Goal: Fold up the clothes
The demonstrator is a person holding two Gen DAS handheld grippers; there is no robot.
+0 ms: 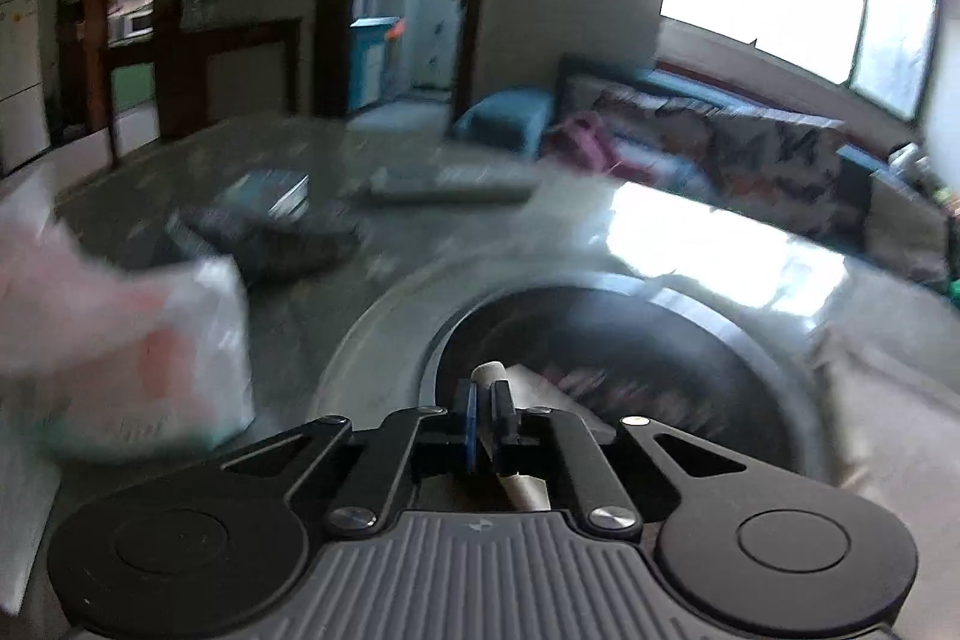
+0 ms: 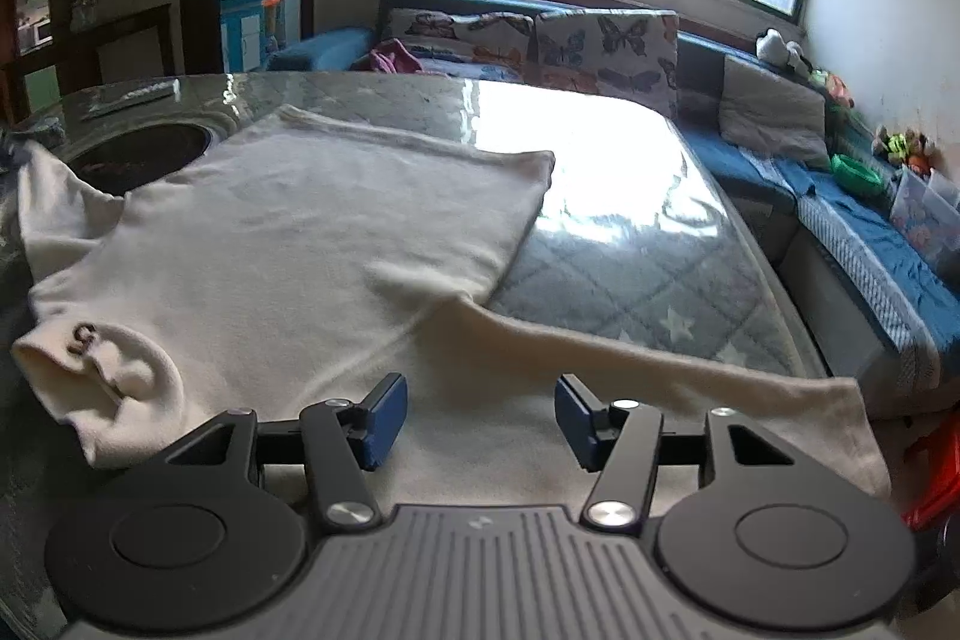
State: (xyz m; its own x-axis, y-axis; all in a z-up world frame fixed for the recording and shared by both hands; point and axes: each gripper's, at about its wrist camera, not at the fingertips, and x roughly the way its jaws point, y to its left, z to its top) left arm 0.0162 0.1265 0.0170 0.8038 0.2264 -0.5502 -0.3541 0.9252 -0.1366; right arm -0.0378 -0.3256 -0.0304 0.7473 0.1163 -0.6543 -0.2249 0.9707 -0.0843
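Observation:
A cream long-sleeved top (image 2: pixel 312 244) lies spread flat on the glass-covered table (image 2: pixel 630 244), collar at the near left, one sleeve stretched toward the right edge. My right gripper (image 2: pixel 480 418) is open, its blue pads just above the near part of the top, holding nothing. My left gripper (image 1: pixel 487 415) is shut on a thin fold of the cream top (image 1: pixel 489 376), which sticks up between the pads and trails back under the gripper. The left wrist view is blurred by motion.
A round dark recess (image 1: pixel 612 358) sits in the table ahead of the left gripper, also in the right wrist view (image 2: pixel 141 151). A white plastic bag (image 1: pixel 150 340), a dark bundle (image 1: pixel 282 238) and a remote (image 1: pixel 450 184) lie beyond. A blue sofa (image 2: pixel 780 148) borders the table's far and right sides.

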